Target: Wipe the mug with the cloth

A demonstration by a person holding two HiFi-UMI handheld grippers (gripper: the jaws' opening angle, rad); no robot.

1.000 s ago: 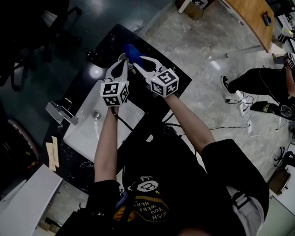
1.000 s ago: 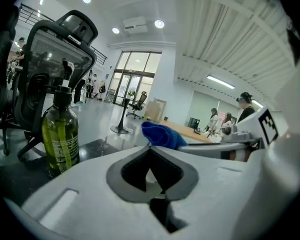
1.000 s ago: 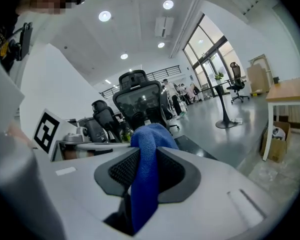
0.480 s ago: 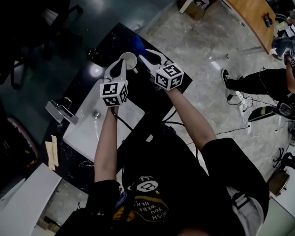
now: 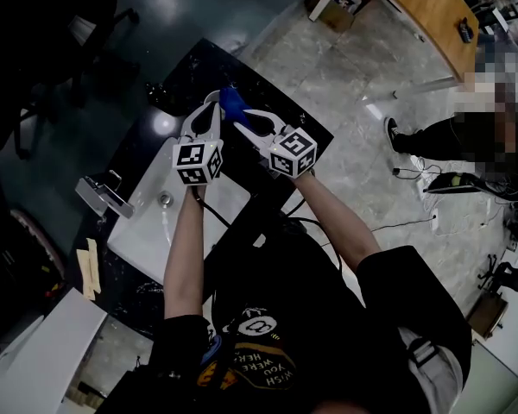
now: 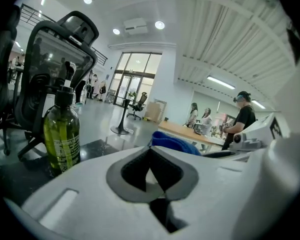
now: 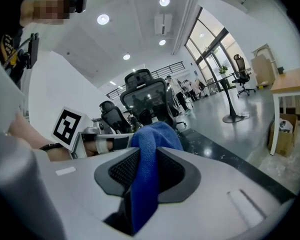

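- The left gripper (image 6: 152, 169) has its jaws narrow and pinches a pale wall, I judge the white ceramic mug (image 5: 212, 97), above the black stone counter (image 5: 203, 67) near its far corner.
- The right gripper (image 7: 146, 171) clamps the blue terry cloth (image 7: 155, 134), which covers the mug.
- To wipe well: hold the mug firm, press lightly, and sweep round the whole rim.

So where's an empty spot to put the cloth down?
The white sink basin is bare around its drain, beside the faucet. The far corner of the black counter, past the soap bottle, looks bare too. It's crowded around the blue cloth.
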